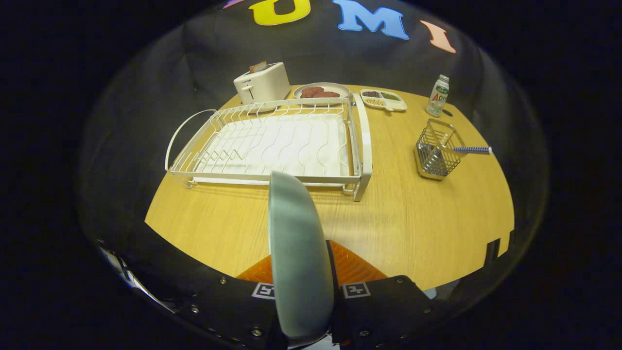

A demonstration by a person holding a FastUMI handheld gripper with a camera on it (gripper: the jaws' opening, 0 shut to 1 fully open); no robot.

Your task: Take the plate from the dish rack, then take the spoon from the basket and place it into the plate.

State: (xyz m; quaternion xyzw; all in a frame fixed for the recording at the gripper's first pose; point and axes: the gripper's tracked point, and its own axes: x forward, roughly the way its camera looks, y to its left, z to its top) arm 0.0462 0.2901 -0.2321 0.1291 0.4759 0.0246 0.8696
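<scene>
Between tool point(301, 277) fingers, plate point(296, 243) edge-on, upright.

I count two plates: one point(297, 243) clamped edge-on between my gripper point(301, 272) fingers, one point(323, 90) holding food beyond the rack. One dish rack point(272, 146), one toaster point(262, 82), one divided snack tray point(384, 99), one bottle point(438, 95), one wire basket point(435, 150) and one spoon point(472, 150) in it, all on one table point(413, 223).

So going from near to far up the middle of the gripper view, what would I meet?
Tool shut on grey plate held on edge → bare wooden table → white wire dish rack → round plate of brown patties.
</scene>
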